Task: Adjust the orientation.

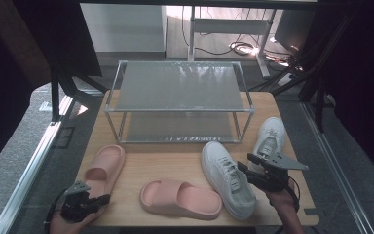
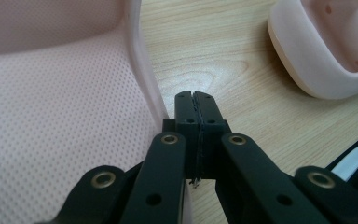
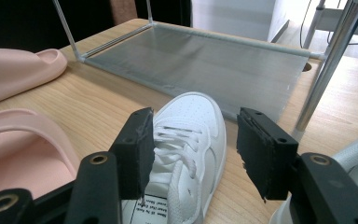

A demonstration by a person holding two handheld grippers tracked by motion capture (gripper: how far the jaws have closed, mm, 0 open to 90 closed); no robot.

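Note:
On the wooden table (image 1: 175,156) lie two pink slides and two white sneakers. My left gripper (image 1: 85,202) is at the front left, over the heel end of the left pink slide (image 1: 104,168). In the left gripper view its jaws (image 2: 196,100) are shut with nothing between them, right beside that slide's rim (image 2: 140,70). The other pink slide (image 1: 180,197) lies front centre. My right gripper (image 1: 260,168) hovers open by the near white sneaker (image 1: 226,178). In the right gripper view the sneaker (image 3: 191,112) lies between and beyond the spread pads (image 3: 137,149), untouched.
A two-shelf metal shoe rack (image 1: 177,110) stands at the back centre of the table, both shelves bare. The second white sneaker (image 1: 270,136) lies by the rack's right leg. Dark frames and cables surround the table.

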